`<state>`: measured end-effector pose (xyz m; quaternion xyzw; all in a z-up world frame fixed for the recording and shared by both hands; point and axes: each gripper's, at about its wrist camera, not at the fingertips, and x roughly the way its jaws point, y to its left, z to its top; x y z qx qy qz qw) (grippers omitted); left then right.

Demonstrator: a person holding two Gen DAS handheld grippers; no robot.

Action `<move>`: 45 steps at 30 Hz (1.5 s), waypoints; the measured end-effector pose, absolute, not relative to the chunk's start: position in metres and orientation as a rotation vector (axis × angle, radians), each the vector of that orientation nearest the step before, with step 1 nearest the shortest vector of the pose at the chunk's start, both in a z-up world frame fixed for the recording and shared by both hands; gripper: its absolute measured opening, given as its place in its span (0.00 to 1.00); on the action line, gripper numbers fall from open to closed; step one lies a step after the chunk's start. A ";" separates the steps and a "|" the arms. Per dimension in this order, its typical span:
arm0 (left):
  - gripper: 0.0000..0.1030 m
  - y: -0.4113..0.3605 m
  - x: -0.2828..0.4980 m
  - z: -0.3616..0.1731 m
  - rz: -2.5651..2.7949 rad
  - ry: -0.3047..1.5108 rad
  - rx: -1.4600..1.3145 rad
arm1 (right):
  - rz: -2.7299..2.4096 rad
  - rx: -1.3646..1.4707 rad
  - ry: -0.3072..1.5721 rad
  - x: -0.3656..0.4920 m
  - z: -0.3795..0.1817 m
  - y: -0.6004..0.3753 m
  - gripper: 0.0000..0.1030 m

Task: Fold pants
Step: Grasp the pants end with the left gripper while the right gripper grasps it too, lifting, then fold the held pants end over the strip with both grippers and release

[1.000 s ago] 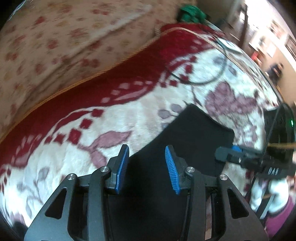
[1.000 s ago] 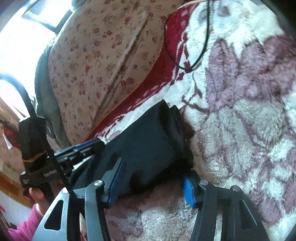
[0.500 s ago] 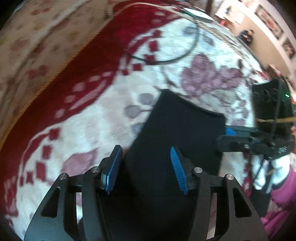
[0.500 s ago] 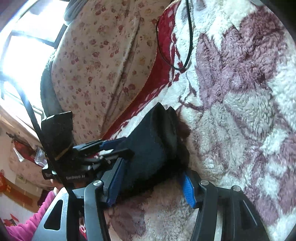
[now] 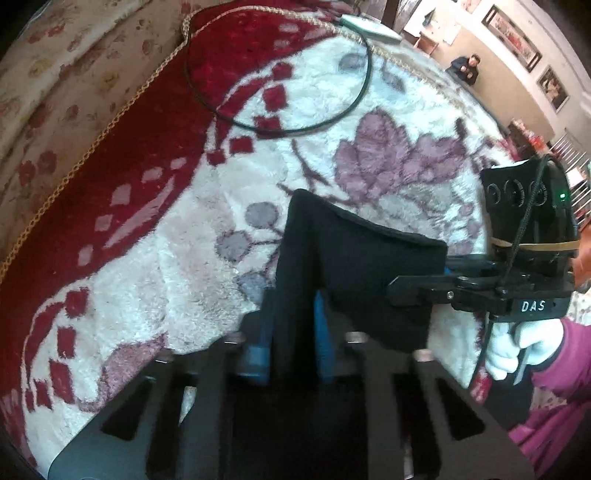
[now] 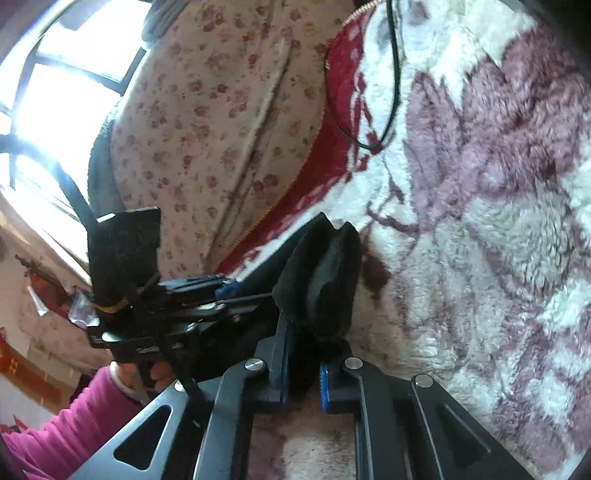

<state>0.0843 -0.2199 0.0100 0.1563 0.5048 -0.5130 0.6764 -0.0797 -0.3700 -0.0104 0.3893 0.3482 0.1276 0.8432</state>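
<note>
The black pants point(image 5: 354, 266) lie folded on a fleecy white blanket with purple flowers point(image 5: 388, 158). My left gripper point(image 5: 291, 332) is shut on the near left edge of the pants, which bunch up between its blue pads. My right gripper point(image 6: 301, 376) is shut on the other edge of the pants point(image 6: 321, 284), lifting a fold off the blanket. In the left wrist view the right gripper point(image 5: 417, 288) comes in from the right side of the pants. In the right wrist view the left gripper point(image 6: 221, 295) shows at the left.
A black cable point(image 5: 295, 125) loops on the blanket behind the pants. A red border point(image 5: 129, 162) runs along the blanket, with a floral cushion point(image 6: 207, 129) beyond it. A small flat device point(image 5: 369, 27) lies at the far edge. A person sits far off point(image 5: 465, 66).
Both grippers have closed on the pants; they were open around the fabric before. The pants edge has bunched and lifted from the blanket.
</note>
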 end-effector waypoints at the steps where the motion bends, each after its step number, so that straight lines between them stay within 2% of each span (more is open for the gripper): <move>1: 0.14 -0.218 0.083 0.014 -1.152 1.115 0.355 | 0.278 0.825 0.723 -0.081 -0.009 -0.371 0.10; 15: 0.13 -0.145 0.058 0.114 -1.088 0.894 0.262 | 0.485 0.671 0.549 -0.097 0.089 -0.305 0.10; 25: 0.10 -0.041 0.028 0.144 -0.968 0.836 0.158 | 0.690 0.555 0.574 -0.103 0.124 -0.211 0.10; 32: 0.10 0.044 0.016 0.129 -0.842 0.858 0.052 | 0.832 0.494 0.670 -0.087 0.110 -0.132 0.10; 39: 0.10 0.126 0.007 0.084 -0.630 0.946 -0.077 | 0.900 0.414 0.843 -0.063 0.059 -0.059 0.10; 41: 0.10 0.146 0.003 0.075 -0.571 0.971 -0.115 | 0.917 0.398 0.909 -0.053 0.037 -0.042 0.14; 44: 0.26 0.162 -0.005 0.067 -0.507 0.989 -0.133 | 0.892 0.441 1.001 -0.043 0.008 -0.024 0.20; 45: 0.28 0.167 -0.008 0.066 -0.497 0.993 -0.152 | 0.890 0.451 0.997 -0.042 0.008 -0.023 0.22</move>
